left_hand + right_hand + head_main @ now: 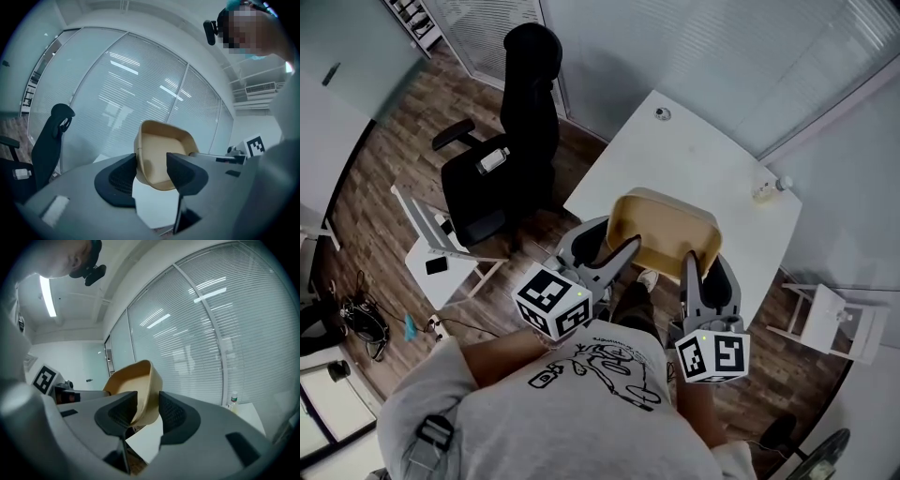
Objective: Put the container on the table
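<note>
Container: a tan plastic tub (666, 230), open side up and empty, held between the two grippers over the near edge of the white tabletop (694, 159). In the gripper views it sits tilted, with white tabletop showing under it. Whether its underside touches the tabletop cannot be told.
Left gripper: the left gripper (621, 255) is clamped on the container's left near corner. In the left gripper view, one jaw is outside the wall and the other inside the tub.
Right gripper: the right gripper (689, 267) is closed on the container's right wall. In the right gripper view, the thin tan wall is pinched between its two dark ribbed jaws.
Marker cubes: each gripper carries a white cube with black square patterns, the left one (551, 300) and the right one (712, 356). They show codes only, no letters.
Person: grey T-shirt (581, 384) with a black line drawing on the chest; any lettering in it is too small to read.
Bottle: a small clear bottle (769, 187) stands at the tabletop's far right corner, well apart from the container. Its label is unreadable.
Surroundings: a black office chair (502, 159) stands left of the tabletop on a wood-plank floor (384, 178). Beyond them are glass walls with closed white blinds (140, 79).
</note>
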A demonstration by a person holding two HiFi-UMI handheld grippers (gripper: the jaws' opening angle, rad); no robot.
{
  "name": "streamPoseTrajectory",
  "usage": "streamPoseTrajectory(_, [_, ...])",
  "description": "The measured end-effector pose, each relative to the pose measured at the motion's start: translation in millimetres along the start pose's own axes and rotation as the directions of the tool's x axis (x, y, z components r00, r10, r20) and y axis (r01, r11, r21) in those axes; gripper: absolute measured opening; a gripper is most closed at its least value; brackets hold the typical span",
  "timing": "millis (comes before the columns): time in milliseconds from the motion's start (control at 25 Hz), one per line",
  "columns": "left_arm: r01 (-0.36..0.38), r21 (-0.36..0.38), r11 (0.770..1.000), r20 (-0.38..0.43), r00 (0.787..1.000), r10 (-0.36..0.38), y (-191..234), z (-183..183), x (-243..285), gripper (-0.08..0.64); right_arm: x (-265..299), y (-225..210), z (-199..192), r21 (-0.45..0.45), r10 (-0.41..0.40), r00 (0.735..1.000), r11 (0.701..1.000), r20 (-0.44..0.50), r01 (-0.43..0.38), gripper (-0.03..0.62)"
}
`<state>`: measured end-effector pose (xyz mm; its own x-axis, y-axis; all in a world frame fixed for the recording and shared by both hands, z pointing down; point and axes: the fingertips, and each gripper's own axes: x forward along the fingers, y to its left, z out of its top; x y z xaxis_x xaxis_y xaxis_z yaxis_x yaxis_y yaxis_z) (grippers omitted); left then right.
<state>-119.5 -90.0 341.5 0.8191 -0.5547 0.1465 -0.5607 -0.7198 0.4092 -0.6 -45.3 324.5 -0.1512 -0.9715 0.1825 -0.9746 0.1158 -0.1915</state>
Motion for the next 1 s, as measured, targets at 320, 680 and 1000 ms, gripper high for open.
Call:
streamPoseTrajectory(320, [0.017, 0.012, 1.000, -0.014, 1.000, -0.017, -6, 6, 54, 0.189, 17, -47, 8, 0.022, -0.021, 1.000, 1.000, 0.004, 0.021, 0.133])
streamPoseTrajectory(680, [0.029, 0.020, 0.999, -0.023, 0.999, -0.028, -26, 9, 138, 0.190, 35, -129, 24, 0.035, -0.036, 0.999, 0.999, 0.016, 0.035, 0.133])
streamPoseTrajectory(1000, [0.033, 0.027, 0.999, -0.030, 0.999, -0.032, -48, 14, 202, 0.190, 44, -193, 39, 0.054, -0.042, 0.999, 0.998, 0.019, 0.041, 0.133])
